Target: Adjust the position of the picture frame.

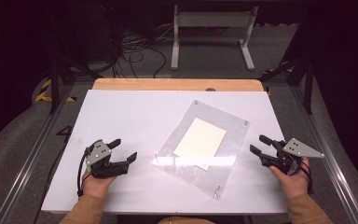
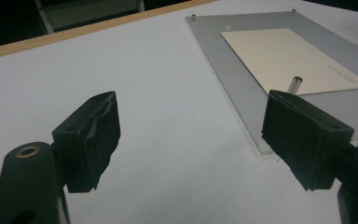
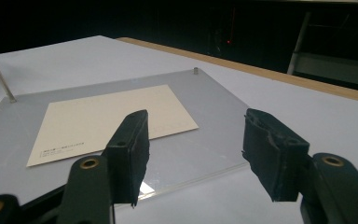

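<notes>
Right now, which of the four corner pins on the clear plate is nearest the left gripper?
The pin at the plate's left corner, just beyond the left gripper's open jaws; the other three lie farther off.

No legible text appears anywhere in the scene. A cream card [image 1: 199, 137] lying under a clear acrylic sheet [image 1: 223, 154] on the white tabletop [image 1: 130, 116] carries a few short lines of small dark print close to one corner, seen in the right gripper view [image 3: 63, 148] and, fainter, in the left gripper view [image 2: 340, 72]; the characters are too small and blurred to read. On the floor to the far left of the tabletop lies a strip of yellow-and-black hazard striping [image 1: 43, 91], a marking without words.
</notes>
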Demonstrator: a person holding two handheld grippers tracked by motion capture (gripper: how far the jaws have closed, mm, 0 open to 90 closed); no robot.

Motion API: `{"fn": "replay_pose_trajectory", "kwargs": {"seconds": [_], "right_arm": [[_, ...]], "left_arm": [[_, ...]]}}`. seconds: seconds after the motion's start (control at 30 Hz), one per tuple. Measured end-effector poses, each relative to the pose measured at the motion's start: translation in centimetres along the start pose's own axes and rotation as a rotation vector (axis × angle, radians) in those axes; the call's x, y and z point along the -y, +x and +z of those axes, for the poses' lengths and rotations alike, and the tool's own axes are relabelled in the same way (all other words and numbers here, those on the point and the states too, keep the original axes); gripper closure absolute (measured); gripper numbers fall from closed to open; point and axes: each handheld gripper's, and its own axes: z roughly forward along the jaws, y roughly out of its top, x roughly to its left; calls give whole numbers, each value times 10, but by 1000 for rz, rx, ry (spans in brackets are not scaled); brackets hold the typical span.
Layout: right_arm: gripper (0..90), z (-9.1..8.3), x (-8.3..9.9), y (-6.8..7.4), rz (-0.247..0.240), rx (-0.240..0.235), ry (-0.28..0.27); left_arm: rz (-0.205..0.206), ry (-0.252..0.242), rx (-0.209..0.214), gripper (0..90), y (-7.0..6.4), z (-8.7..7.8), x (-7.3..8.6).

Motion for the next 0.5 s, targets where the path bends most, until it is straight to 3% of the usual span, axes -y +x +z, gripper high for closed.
{"fn": "replay_pose_trajectory", "kwargs": {"seconds": [0.17, 0.5], "right_arm": [[399, -1, 0, 0, 1, 1, -2], [386, 0, 1, 0, 19, -15, 8]], "left_arm": [[-3, 3, 3, 197, -4, -2, -5], [67, -2, 47, 201, -23, -3, -23]]}}
